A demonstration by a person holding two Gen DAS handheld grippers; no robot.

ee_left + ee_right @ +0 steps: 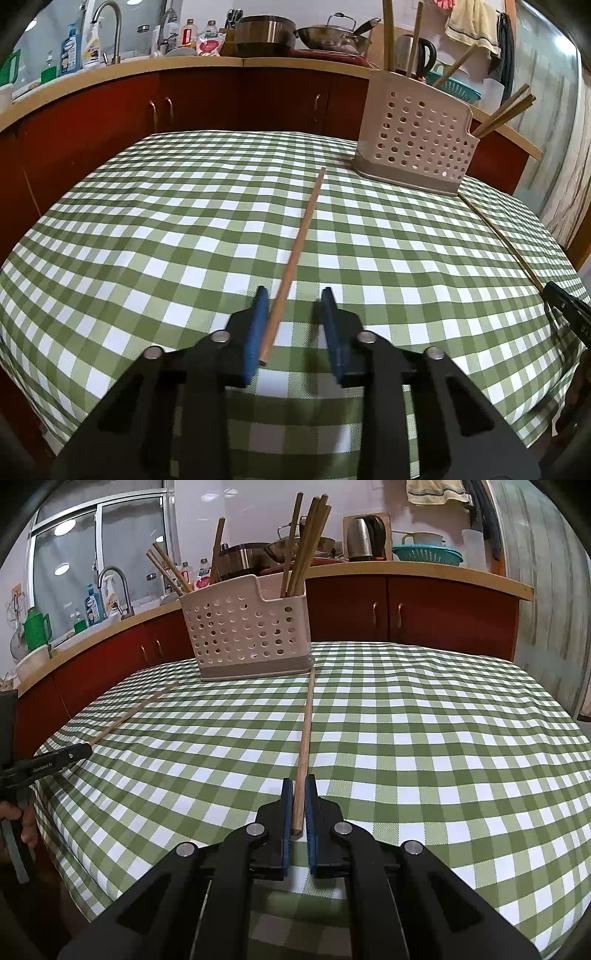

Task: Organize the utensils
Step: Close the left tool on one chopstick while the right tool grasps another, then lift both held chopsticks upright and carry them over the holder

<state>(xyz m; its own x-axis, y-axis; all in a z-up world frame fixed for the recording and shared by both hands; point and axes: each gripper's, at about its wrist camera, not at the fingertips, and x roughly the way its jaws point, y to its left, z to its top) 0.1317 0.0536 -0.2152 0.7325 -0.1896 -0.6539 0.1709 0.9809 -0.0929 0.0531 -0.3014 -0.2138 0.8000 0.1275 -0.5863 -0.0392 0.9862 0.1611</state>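
Observation:
A wooden chopstick (295, 254) lies on the green checked tablecloth (166, 240), its near end between the blue pads of my left gripper (294, 295), which is open around it. My right gripper (299, 781) is shut on the near end of another chopstick (306, 731) that points toward the beige perforated utensil holder (247, 627). The holder (413, 136) stands at the far side of the table with several chopsticks upright in it. Each gripper shows at the edge of the other's view: the right one (565, 306) and the left one (55, 760).
A red cabinet with a wooden counter (221, 62) runs behind the table, carrying pots, a kettle (364, 539), bottles and a sink tap. A teal colander (426, 555) sits on the counter. The table edge drops off close in front of both grippers.

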